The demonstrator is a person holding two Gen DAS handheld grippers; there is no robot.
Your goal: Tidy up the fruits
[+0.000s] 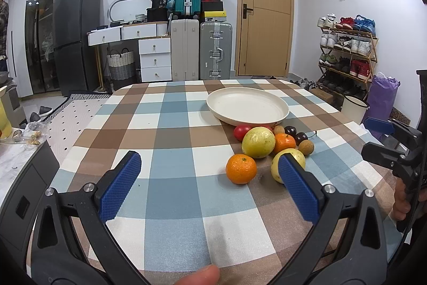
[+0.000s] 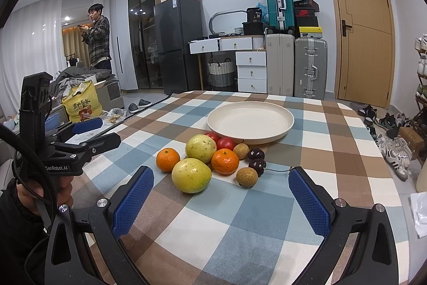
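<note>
My left claw (image 1: 210, 167) is spread wide, its 2 blue, knobbly-textured pads holding nothing and hovering above the checked cloth of the counter (image 1: 170, 124); from its own camera the right-hand pad (image 1: 299, 188) overlaps the nearer yellow-green fruit (image 2: 191, 175), though I cannot tell whether it touches it. My right claw (image 2: 221, 188) is just as wide apart and empty, with the fruit pile lying ahead of it between the 2 pads. The fruits sit clustered on the cloth just in front of the plate (image 2: 250, 122), none of them on it. I count 2 round oranges with dimpled skin, one (image 2: 167, 159) at the left edge of the pile and one (image 2: 225, 161) in the middle; 2 large yellow-green fruits with speckled, matte skin, the second (image 2: 201, 148) behind the first; 2 smooth, shiny red tomatoes (image 2: 225, 143) nearest the plate; 2 small, rough, tan longan-like fruits, one (image 2: 246, 177) at the front and one (image 2: 241, 151) further back; and 2 dark, glossy cherries (image 2: 256, 159) with a thin stem trailing to the right. The 1 plate is round, shallow, cream-coloured and matte, with a raised rim. The cloth is a soft-looking check of blue, brown and white squares.
</note>
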